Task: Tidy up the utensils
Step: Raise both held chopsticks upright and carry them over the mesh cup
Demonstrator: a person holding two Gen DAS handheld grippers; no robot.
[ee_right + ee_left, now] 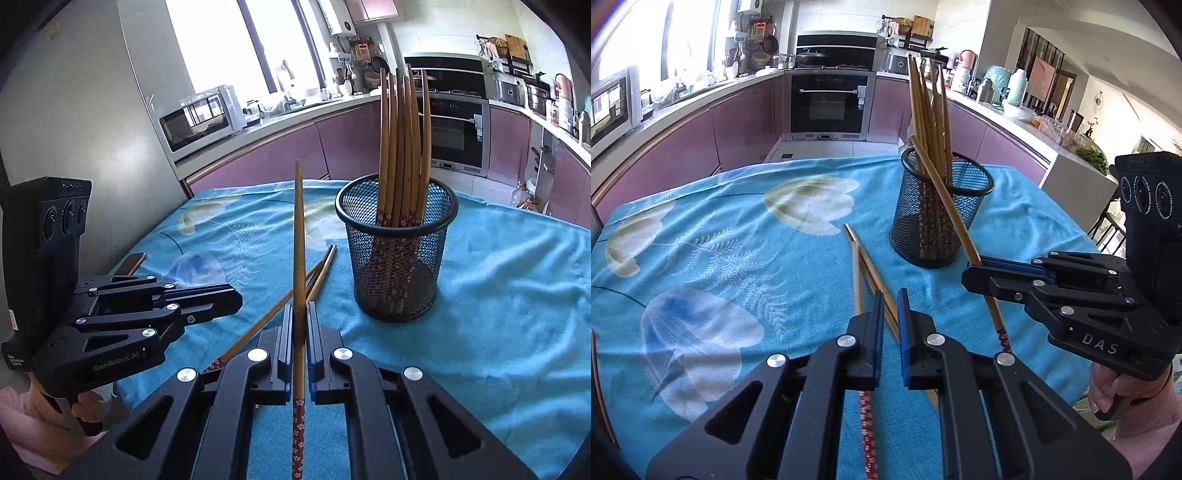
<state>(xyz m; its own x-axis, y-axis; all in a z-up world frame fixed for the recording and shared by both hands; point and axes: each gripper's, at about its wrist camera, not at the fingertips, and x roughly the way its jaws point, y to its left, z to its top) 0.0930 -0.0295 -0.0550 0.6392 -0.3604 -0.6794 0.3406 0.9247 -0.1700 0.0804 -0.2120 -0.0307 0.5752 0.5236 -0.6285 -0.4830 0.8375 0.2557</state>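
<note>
A black mesh cup (938,218) (397,254) stands on the blue cloth and holds several wooden chopsticks upright. My right gripper (300,317) (971,267) is shut on one chopstick (298,236) (955,218), held in the air beside the cup, thin tip pointing up and away. My left gripper (891,308) (236,299) hovers low over two loose chopsticks (866,264) (317,271) lying on the cloth. Its jaws stand a narrow gap apart with one chopstick passing between them, and I cannot tell whether they pinch it.
The table is covered by a blue flowered cloth (720,258) (517,295). A phone-like object (129,263) lies at its left edge. Kitchen counters, an oven (829,103) and a microwave (201,120) stand beyond the table.
</note>
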